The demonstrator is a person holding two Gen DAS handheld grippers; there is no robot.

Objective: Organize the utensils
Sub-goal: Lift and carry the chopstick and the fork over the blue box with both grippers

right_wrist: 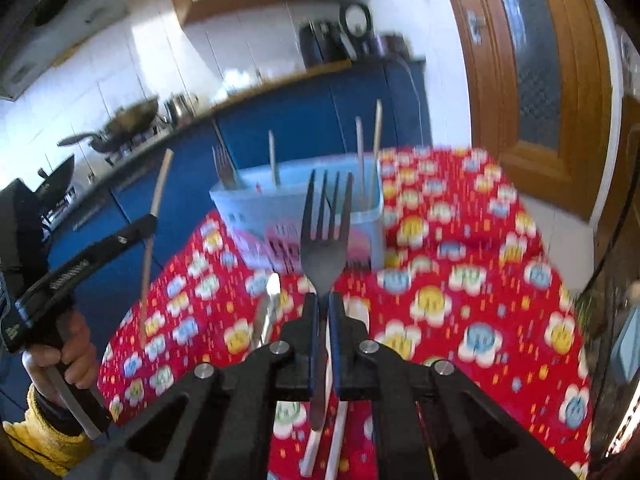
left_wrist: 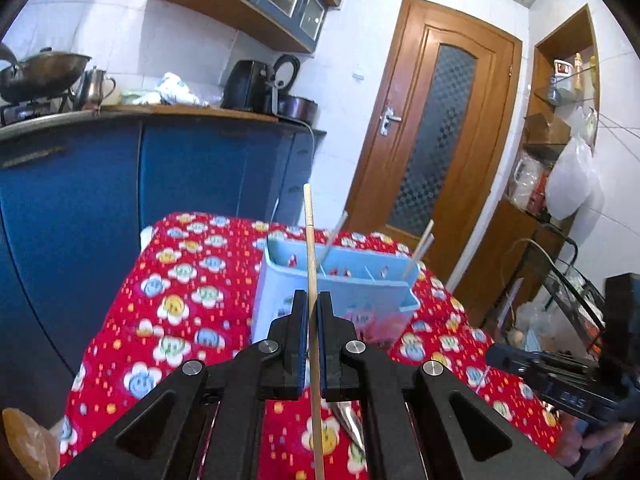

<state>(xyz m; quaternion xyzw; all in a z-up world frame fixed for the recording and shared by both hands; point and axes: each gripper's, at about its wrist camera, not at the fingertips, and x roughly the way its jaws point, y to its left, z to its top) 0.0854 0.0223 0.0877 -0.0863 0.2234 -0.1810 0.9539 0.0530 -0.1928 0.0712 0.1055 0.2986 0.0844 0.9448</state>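
My left gripper (left_wrist: 313,300) is shut on a wooden chopstick (left_wrist: 309,248) that stands upright in front of the light blue utensil holder (left_wrist: 280,300). My right gripper (right_wrist: 323,300) is shut on a metal fork (right_wrist: 325,232), tines up, held above the table just short of the utensil holder (right_wrist: 368,224). The holder has several chopsticks and a fork standing in it. The left gripper (right_wrist: 132,232) with its chopstick (right_wrist: 154,216) shows at the left of the right wrist view. The right gripper's body (left_wrist: 560,376) shows at the right of the left wrist view.
The table wears a red flowered cloth (left_wrist: 180,300). A metal utensil (right_wrist: 268,308) and white chopsticks (right_wrist: 320,432) lie on the cloth (right_wrist: 460,280) under my right gripper. A metal spoon (left_wrist: 352,424) lies under my left gripper. Blue kitchen cabinets (left_wrist: 120,184) stand behind, a wooden door (left_wrist: 436,128) at the right.
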